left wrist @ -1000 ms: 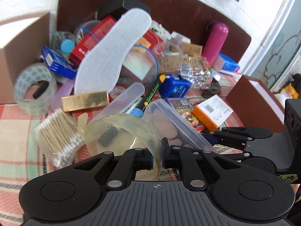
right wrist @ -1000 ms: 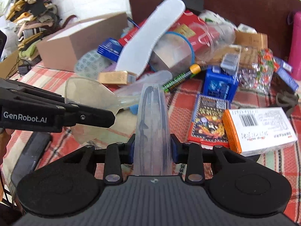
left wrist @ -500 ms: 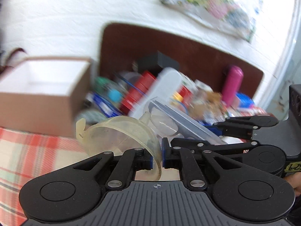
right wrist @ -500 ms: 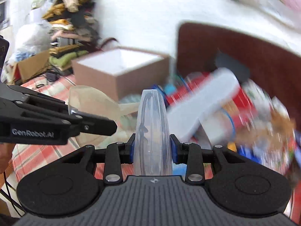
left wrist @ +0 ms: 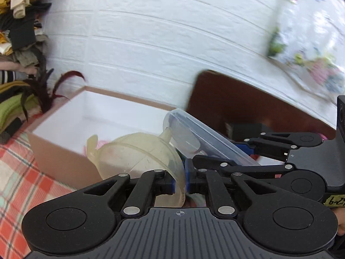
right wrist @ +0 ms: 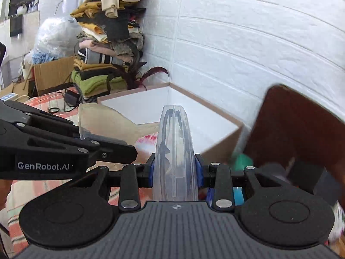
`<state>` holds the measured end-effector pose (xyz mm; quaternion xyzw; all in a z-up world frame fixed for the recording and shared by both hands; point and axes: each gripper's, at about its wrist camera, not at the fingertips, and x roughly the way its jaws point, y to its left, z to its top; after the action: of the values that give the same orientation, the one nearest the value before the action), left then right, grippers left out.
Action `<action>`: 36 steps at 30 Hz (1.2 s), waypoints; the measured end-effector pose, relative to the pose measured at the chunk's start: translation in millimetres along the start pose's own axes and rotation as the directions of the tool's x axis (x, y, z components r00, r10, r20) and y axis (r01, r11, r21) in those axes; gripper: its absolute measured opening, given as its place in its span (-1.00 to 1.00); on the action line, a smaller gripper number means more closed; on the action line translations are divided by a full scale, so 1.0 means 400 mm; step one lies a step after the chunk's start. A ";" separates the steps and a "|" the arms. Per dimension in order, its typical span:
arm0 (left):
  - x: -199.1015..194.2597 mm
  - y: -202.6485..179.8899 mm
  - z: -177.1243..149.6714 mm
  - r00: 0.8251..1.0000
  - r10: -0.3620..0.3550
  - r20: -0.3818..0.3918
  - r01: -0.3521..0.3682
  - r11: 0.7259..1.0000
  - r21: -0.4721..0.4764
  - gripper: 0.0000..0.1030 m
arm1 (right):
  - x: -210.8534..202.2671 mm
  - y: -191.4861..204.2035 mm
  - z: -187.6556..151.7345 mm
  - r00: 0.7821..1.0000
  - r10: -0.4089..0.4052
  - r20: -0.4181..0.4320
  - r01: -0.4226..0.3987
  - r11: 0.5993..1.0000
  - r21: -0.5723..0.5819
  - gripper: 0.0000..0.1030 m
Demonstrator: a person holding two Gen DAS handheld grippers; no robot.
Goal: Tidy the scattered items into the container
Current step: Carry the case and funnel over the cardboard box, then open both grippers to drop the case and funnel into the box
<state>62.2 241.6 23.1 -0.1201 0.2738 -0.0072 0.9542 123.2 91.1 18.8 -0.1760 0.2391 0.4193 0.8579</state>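
- My left gripper (left wrist: pixel 180 182) is clamped on the yellowish funnel (left wrist: pixel 138 153), held over the near edge of the open cardboard box (left wrist: pixel 64 116).
- My right gripper (right wrist: pixel 175 173) pinches the clear plastic case (right wrist: pixel 174 151), just beside the funnel, before the box's near wall.

A tall stack of folded clothes (right wrist: pixel 110 32) leans against the white brick-pattern wall (right wrist: pixel 248 43) at far left. Dark red feathers (right wrist: pixel 148 74) poke out beside it. Left of these, a brown cardboard box (right wrist: pixel 54 73) and a charger with cables (right wrist: pixel 70 98).
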 end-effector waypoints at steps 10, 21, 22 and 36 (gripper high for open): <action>0.195 0.152 0.070 0.999 0.051 -0.012 -0.052 0.998 -0.043 -0.95 | 0.256 -0.052 0.064 0.998 0.006 -0.067 -0.007 1.000 -0.015 -0.24; 0.380 0.249 0.101 0.991 0.115 -0.073 -0.117 0.993 -0.017 -0.93 | 0.500 -0.091 0.094 0.992 0.014 -0.128 -0.019 0.999 -0.037 -0.24; 0.390 0.258 0.098 0.990 0.118 -0.080 -0.120 0.993 -0.018 -0.92 | 0.513 -0.090 0.091 0.991 0.016 -0.131 -0.022 0.999 -0.041 -0.24; 0.395 0.278 0.082 0.971 0.240 -0.026 -0.241 0.969 -0.060 0.58 | 0.550 -0.071 0.076 0.993 -0.051 -0.110 0.036 0.991 -0.127 0.26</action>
<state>207.9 344.4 -58.2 -0.1158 0.2951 0.1159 0.9413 271.6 229.5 -76.0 -0.2581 0.2567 0.4040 0.8392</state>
